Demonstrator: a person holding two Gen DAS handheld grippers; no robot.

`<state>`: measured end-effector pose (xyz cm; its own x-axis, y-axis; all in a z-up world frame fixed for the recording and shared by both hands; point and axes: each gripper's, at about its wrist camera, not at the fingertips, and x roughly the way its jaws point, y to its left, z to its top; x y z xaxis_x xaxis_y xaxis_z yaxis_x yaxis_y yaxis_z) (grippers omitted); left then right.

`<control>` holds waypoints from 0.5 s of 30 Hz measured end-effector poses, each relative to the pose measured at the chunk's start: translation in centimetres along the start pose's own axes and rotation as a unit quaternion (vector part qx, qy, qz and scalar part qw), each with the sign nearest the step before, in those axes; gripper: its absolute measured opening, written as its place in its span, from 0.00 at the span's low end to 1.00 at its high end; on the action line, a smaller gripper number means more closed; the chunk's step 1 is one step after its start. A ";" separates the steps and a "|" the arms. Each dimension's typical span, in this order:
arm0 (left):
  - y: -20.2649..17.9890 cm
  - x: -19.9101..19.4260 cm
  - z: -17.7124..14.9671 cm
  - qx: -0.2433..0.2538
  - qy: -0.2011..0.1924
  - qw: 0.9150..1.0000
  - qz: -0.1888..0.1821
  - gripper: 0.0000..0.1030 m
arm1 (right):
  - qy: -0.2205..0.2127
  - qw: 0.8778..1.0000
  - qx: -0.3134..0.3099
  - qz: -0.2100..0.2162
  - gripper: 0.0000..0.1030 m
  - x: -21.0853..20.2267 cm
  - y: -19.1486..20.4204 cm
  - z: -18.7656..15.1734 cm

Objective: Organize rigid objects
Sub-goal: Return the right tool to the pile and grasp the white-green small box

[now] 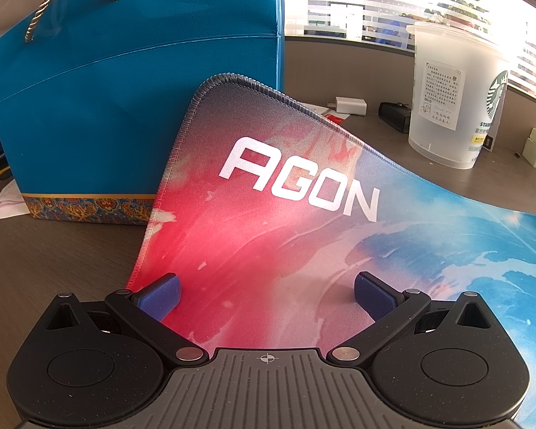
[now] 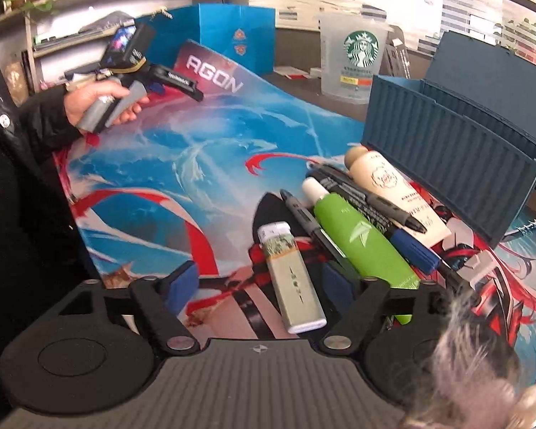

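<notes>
My right gripper [image 2: 261, 284] hovers low over the printed desk mat [image 2: 160, 164], jaws apart. A cream tube with a white cap [image 2: 293, 279] lies between its blue pads; the left pad [image 2: 182, 286] stands clear of it, so nothing is gripped. Just right of the tube lie a dark pen [image 2: 303, 218], a green tube [image 2: 361, 239], dark markers [image 2: 375, 207] and a cream bottle [image 2: 393, 193]. Behind them stands an open blue container-shaped box [image 2: 446, 164]. My left gripper [image 1: 266, 296] is open and empty over the mat's raised AGON corner [image 1: 296, 171]; a hand holds that left gripper [image 2: 175, 80] at the far left.
A blue gift bag [image 1: 125, 107] props up the mat's corner. A frosted Starbucks cup [image 1: 453, 100] stands on the desk behind, beside a white charger [image 1: 350, 105] and a small black object [image 1: 395, 116]. A grey furry tuft [image 2: 482, 357] covers the right wrist view's lower right.
</notes>
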<state>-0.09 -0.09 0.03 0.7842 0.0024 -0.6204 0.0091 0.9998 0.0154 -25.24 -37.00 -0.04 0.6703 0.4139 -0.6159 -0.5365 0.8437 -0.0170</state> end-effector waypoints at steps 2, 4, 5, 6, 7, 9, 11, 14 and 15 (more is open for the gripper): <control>0.0 0.0 0.0 0.000 0.000 1.000 0.000 1.00 | -0.004 1.000 0.008 -0.002 0.68 0.0 -0.2 -0.1; 0.0 0.0 0.0 0.000 0.000 1.000 0.000 1.00 | -0.008 1.000 0.010 -0.006 0.62 0.1 -0.3 -0.1; 0.0 0.0 0.0 0.000 0.000 1.000 0.000 1.00 | -0.009 1.000 0.012 -0.008 0.60 0.1 -0.4 -0.1; 0.0 0.0 0.0 0.000 0.000 1.000 0.000 1.00 | -0.009 1.000 0.014 -0.007 0.60 0.1 -0.5 -0.1; 0.0 0.0 0.0 0.000 0.000 1.000 0.000 1.00 | -0.010 1.000 0.013 -0.005 0.60 0.1 -0.5 -0.1; 0.0 0.0 0.0 0.000 0.000 1.000 0.000 1.00 | -0.009 1.000 0.014 -0.003 0.59 0.1 -0.6 -0.1; 0.0 0.0 0.0 0.000 0.000 1.000 0.000 1.00 | -0.009 1.000 0.015 -0.003 0.57 0.1 -0.7 0.0; 0.0 0.0 0.0 0.000 0.000 1.000 0.000 1.00 | -0.009 1.000 0.017 -0.008 0.45 0.0 -1.0 0.0; 0.0 0.0 0.0 0.000 0.000 1.000 0.000 1.00 | -0.009 1.000 0.018 -0.012 0.37 -0.1 -1.1 0.0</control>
<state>-0.09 -0.09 0.03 0.7843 0.0020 -0.6204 0.0095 0.9998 0.0153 -24.71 -37.92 0.07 0.6929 0.3989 -0.6006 -0.5015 0.8651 -0.0040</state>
